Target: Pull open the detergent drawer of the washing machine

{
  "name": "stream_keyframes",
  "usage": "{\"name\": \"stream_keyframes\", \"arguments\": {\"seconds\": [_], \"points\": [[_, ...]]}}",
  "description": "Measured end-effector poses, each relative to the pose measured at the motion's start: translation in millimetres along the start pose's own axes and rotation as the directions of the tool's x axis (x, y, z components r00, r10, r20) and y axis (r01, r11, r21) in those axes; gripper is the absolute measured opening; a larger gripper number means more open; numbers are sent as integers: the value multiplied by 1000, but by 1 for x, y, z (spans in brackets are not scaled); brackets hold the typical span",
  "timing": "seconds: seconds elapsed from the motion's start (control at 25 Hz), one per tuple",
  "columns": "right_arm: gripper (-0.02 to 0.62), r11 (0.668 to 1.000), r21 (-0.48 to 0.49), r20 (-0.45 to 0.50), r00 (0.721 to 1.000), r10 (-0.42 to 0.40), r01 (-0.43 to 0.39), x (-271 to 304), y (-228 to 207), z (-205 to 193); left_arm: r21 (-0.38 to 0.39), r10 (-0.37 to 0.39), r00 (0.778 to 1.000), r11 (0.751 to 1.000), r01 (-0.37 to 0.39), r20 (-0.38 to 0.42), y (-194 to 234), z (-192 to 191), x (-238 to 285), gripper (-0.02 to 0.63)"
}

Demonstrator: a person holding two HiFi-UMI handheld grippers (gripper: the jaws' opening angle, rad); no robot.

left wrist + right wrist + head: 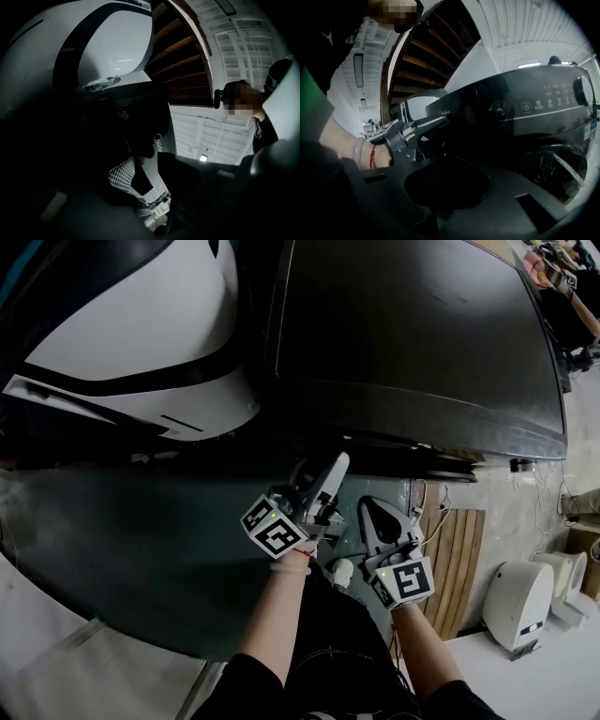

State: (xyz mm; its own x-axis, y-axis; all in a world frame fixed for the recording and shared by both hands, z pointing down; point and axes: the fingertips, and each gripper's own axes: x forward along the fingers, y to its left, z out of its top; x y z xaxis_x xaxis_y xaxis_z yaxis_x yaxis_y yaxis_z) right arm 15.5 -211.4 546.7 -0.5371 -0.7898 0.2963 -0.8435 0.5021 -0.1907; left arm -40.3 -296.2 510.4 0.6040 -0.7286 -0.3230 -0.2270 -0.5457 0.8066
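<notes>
- The detergent drawer (468, 110) sat at the top left of the dark washing machine (412, 334) front, left of the control panel (553, 101). Its long axis ran level along the panel.
- The left gripper (323, 474) was the nearer one. Its tip lay at the drawer front, which was directly ahead of the jaws and slightly above them.
- The left jaws stood wide apart. Light showed through the gap between them and neither pad pressed on anything.
- The right gripper (375, 517) hung just beside the left, further from the panel. Its jaws appeared drawn together and held nothing.
- Judgement: the coming pull required the left jaws to close on the drawer's front edge and then draw straight out, away from the panel.
- The head view hid the drawer under the machine's top edge. The right gripper view showed the whole front panel and the left gripper's approach.
- The left gripper view showed the jaw gap, but was too dark to tell how far out the drawer stood.
</notes>
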Motion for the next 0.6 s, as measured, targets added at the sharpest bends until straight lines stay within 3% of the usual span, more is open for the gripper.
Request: {"name": "stream_keyframes", "arguments": {"seconds": [0.2, 0.4, 0.6], "points": [[12, 1000, 3, 1, 1000, -6, 6, -1, 0, 0, -65, -21, 998, 998, 24, 52, 0, 3, 0, 140], [12, 1000, 21, 3, 1000, -15, 15, -6, 1, 0, -167, 5, 990, 986, 18, 138, 3, 5, 1, 135], [12, 1000, 21, 12, 1000, -15, 15, -12, 1, -3, -173, -7, 994, 985, 26, 111, 1, 2, -3, 121]]}}
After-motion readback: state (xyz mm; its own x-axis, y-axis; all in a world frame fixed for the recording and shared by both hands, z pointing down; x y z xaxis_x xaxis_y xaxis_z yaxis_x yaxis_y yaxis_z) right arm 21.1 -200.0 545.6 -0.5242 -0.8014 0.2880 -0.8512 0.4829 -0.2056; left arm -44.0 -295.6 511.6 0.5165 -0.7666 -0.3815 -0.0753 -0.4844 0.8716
